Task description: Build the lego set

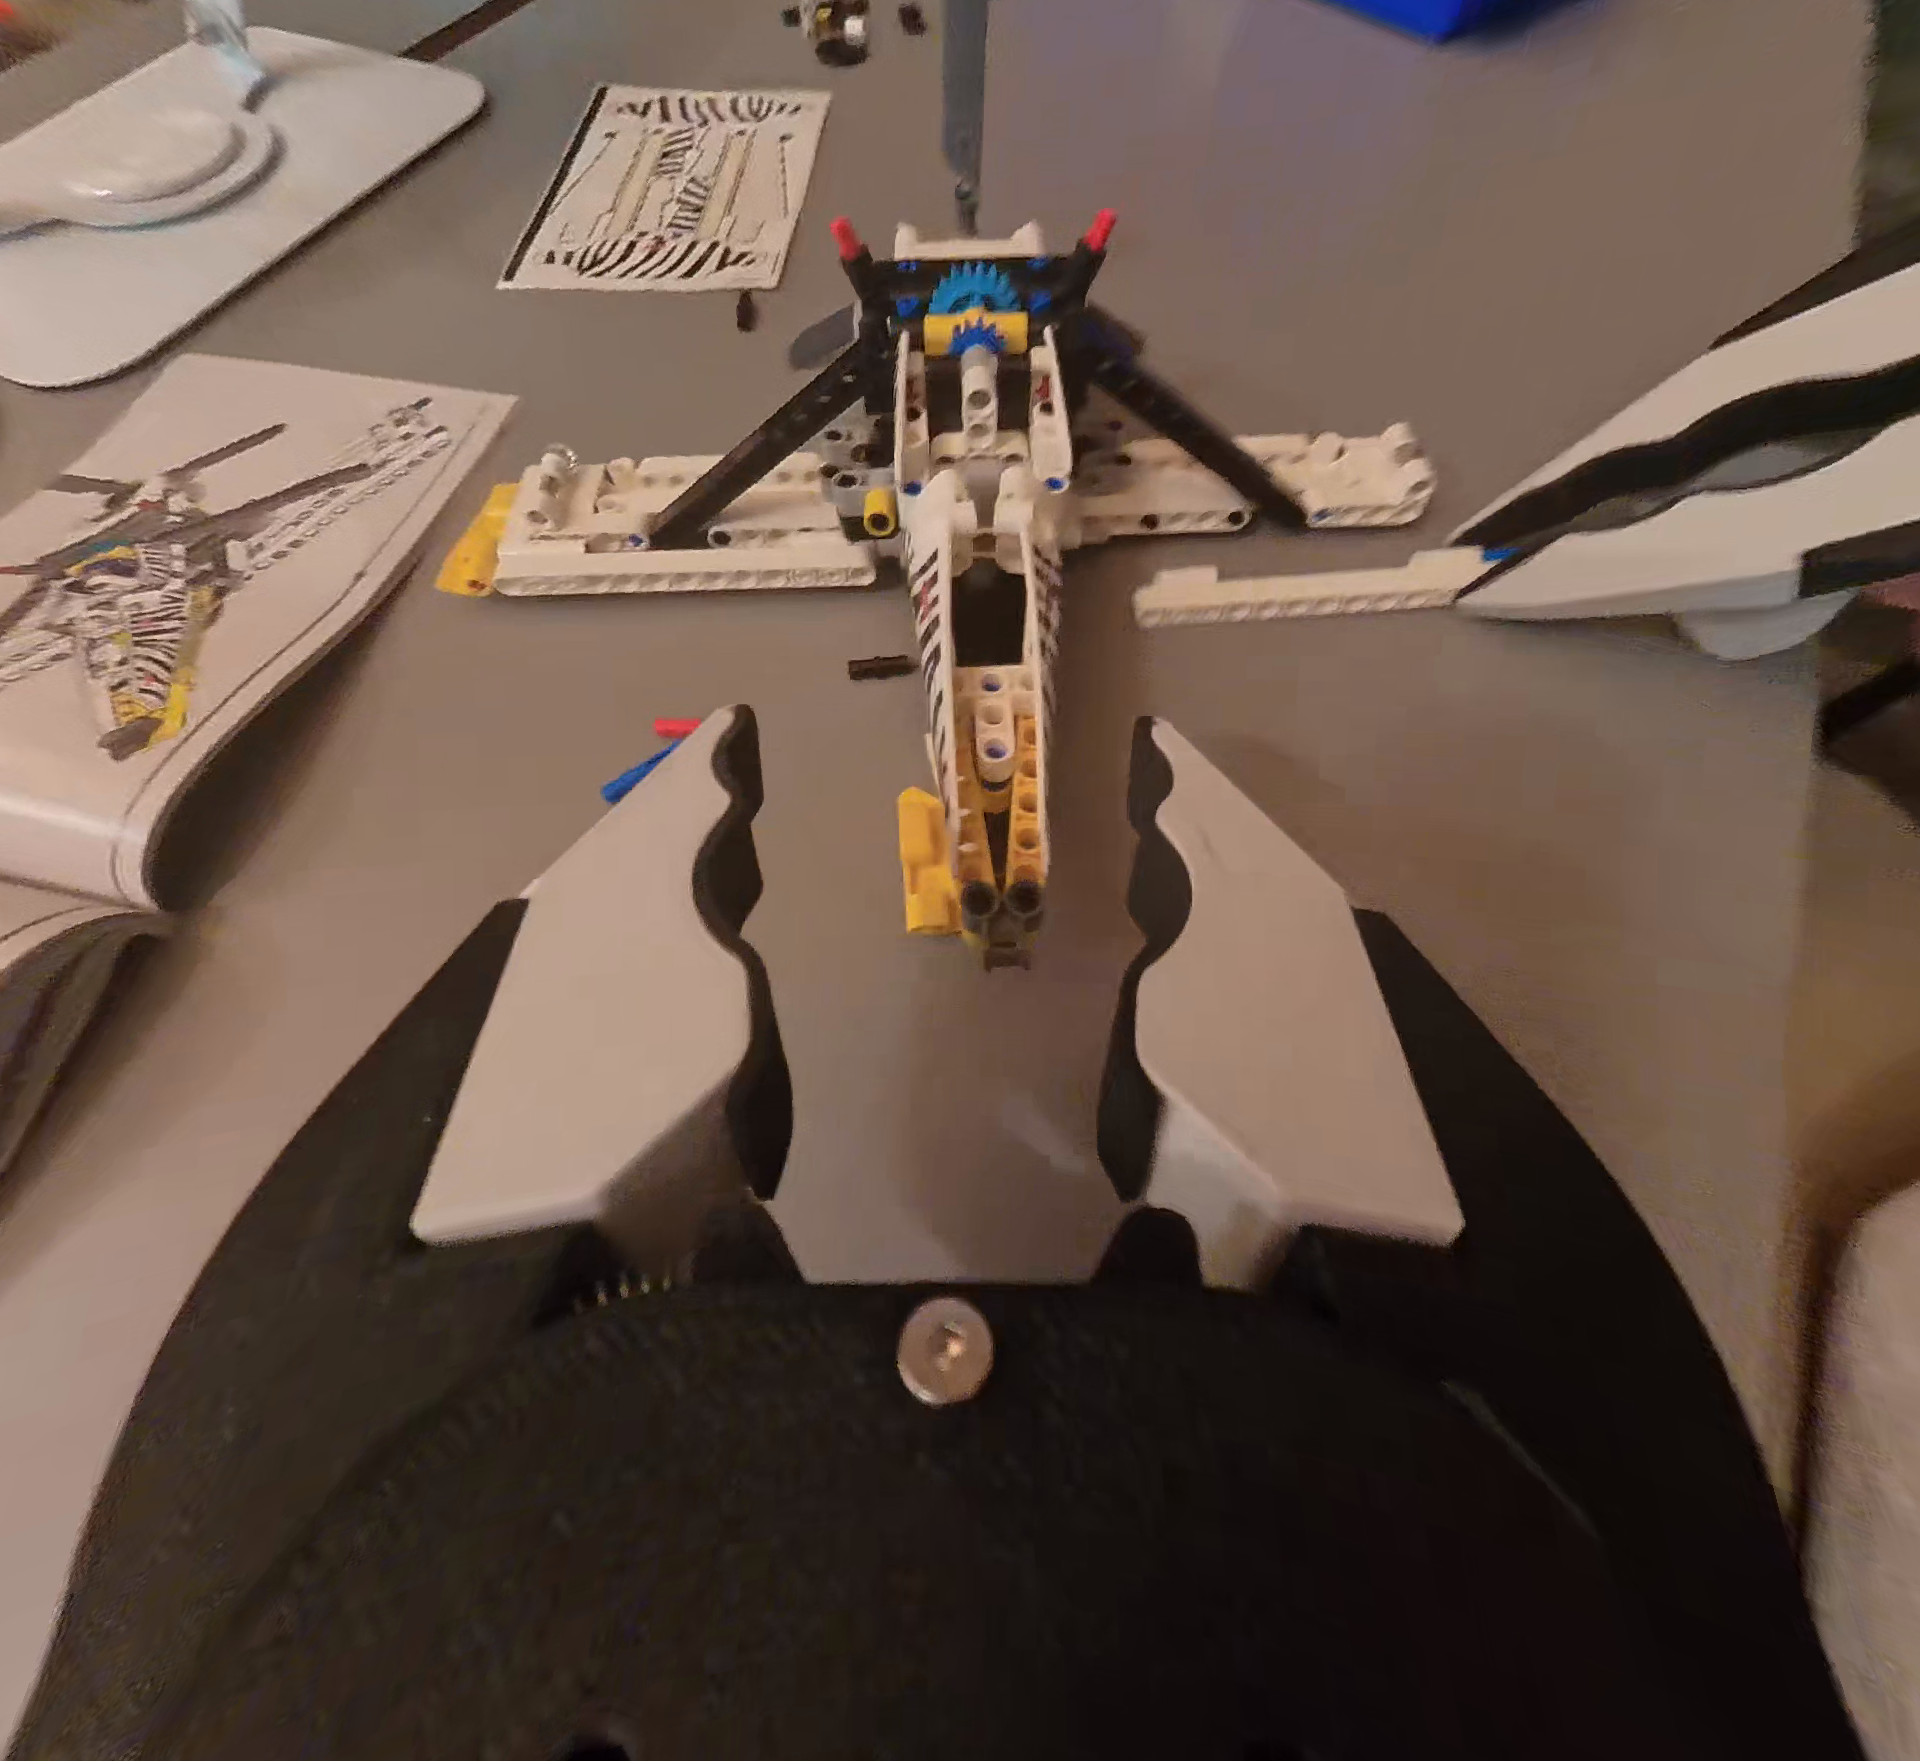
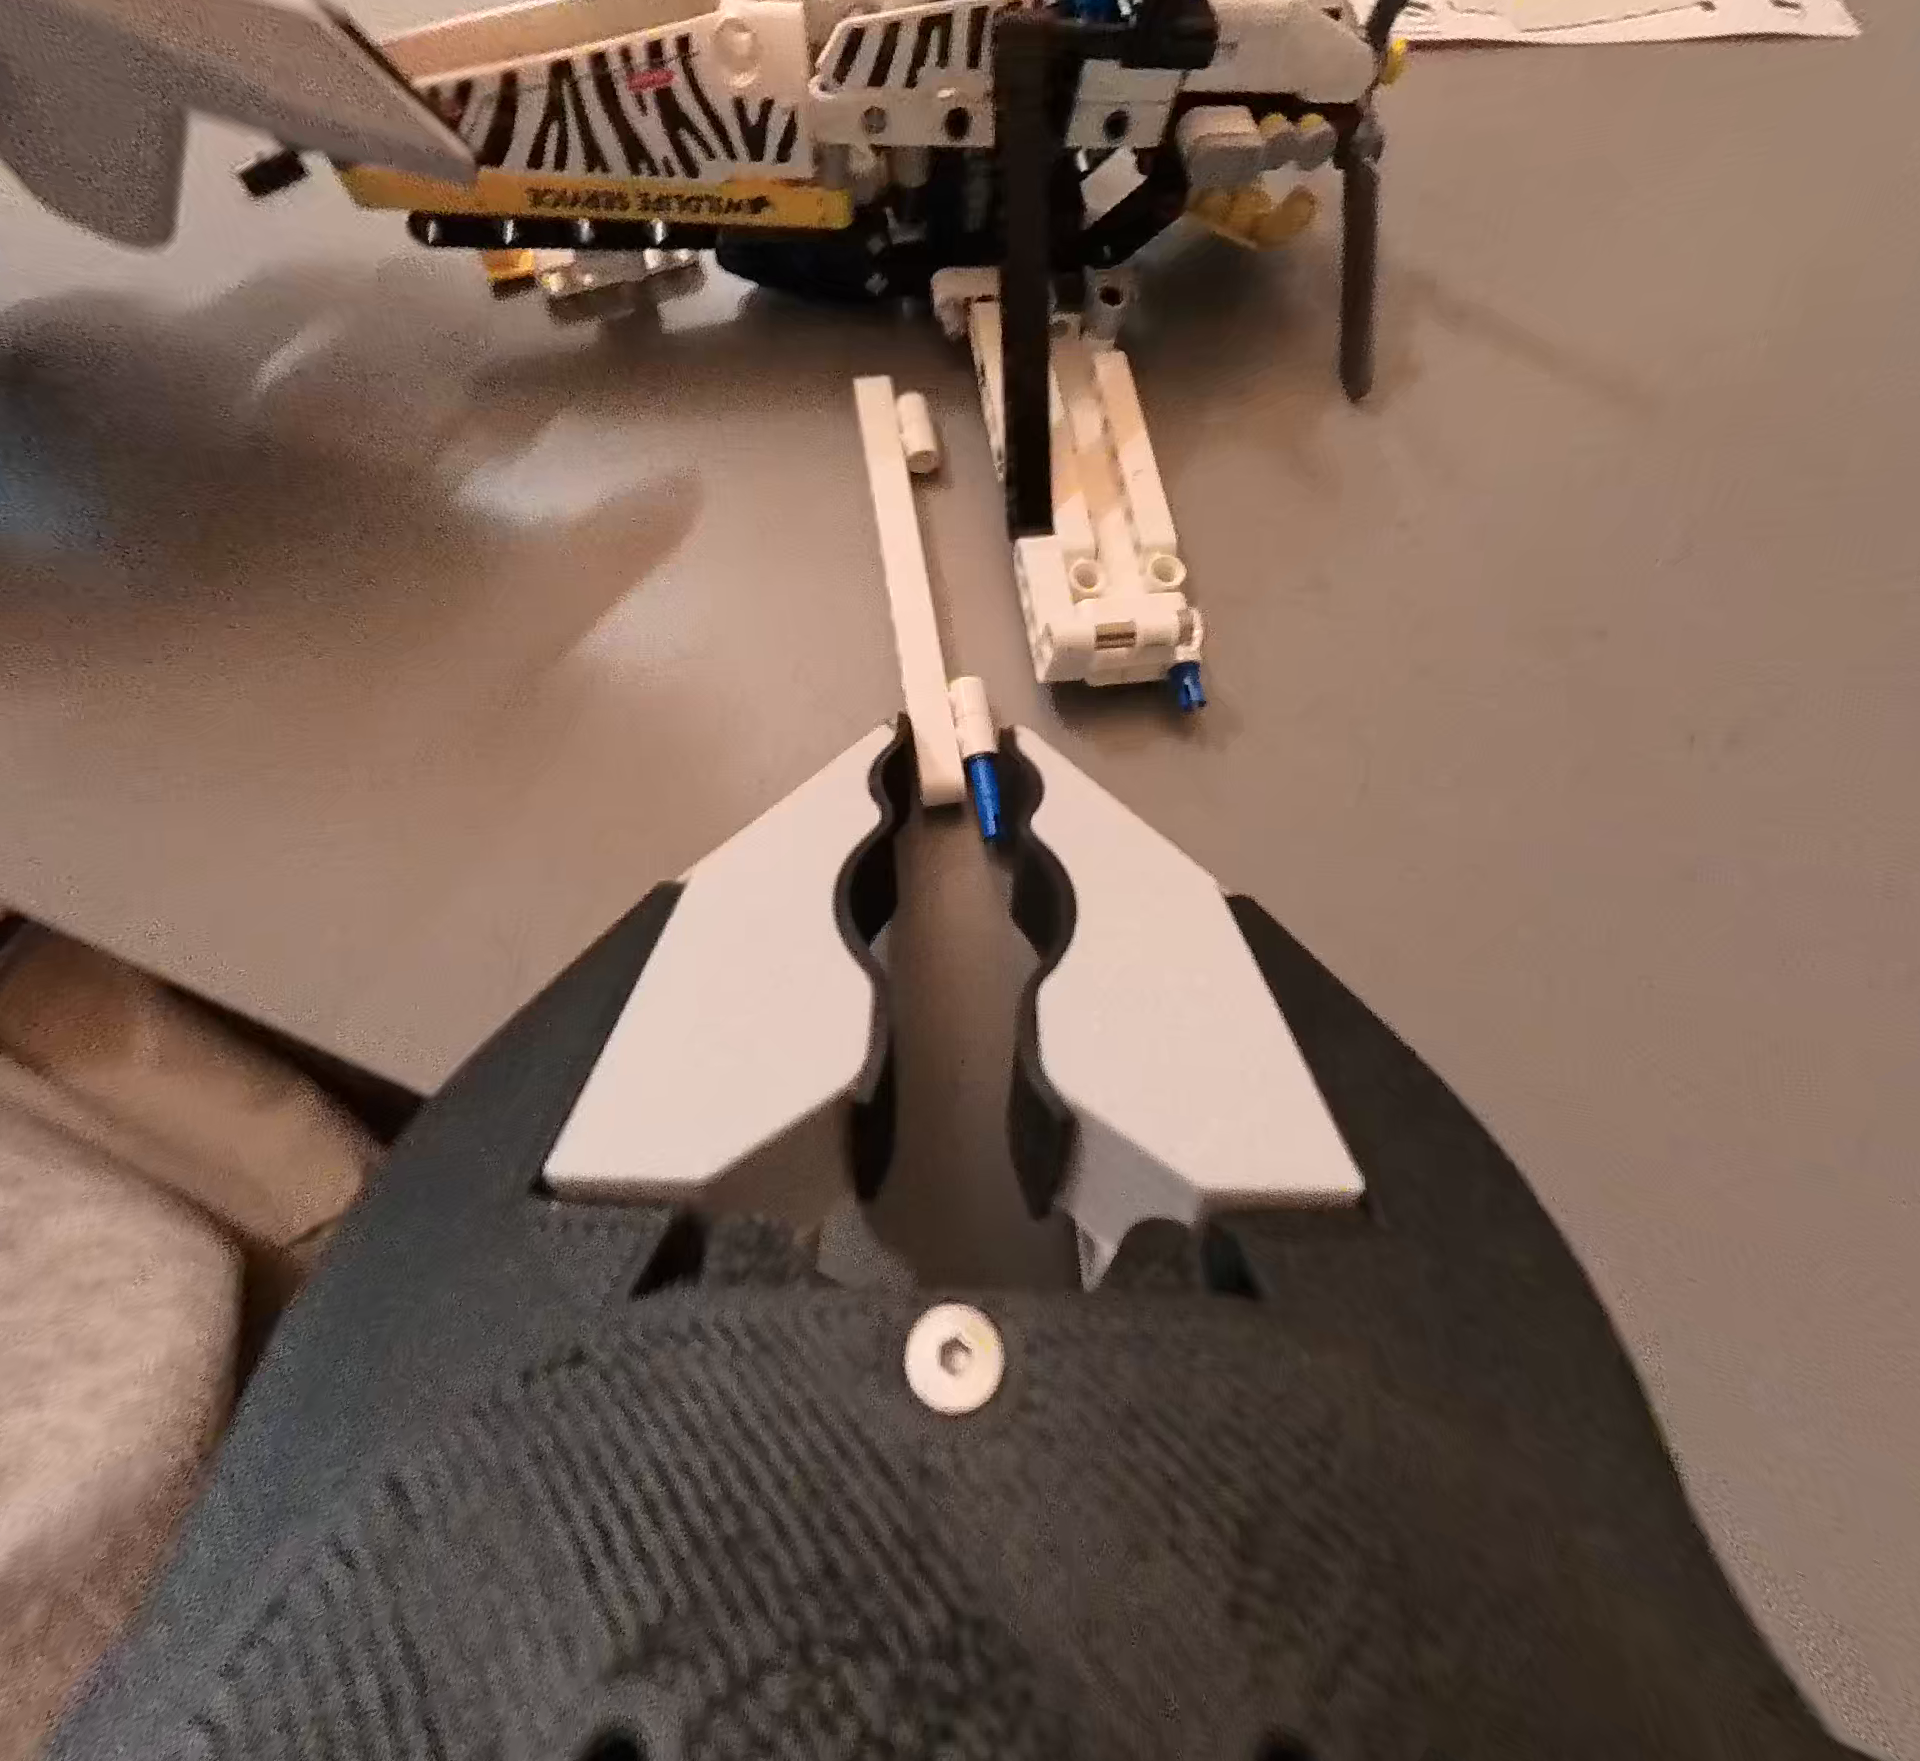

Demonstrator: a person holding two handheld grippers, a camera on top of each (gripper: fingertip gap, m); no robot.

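Lego plane (image 1: 971, 506) | left tongs (image 1: 940, 724) spread wide – empty | right tongs (image 2: 956, 740) apparently pinching white beam (image 2: 909, 589)

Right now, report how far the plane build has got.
Done: the plane has its striped fuselage, gears and both wing frames. In hand: the right gripper closes around a long white beam, still on the table. The left gripper is open and empty. Left: loose pins.

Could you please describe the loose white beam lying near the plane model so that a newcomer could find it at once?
Start at the zebra-striped plane model on the grey table. Beside its right wing lies a long white beam, detached. Unlike the built wing, its near end, with a blue pin, sits between the right tongs.
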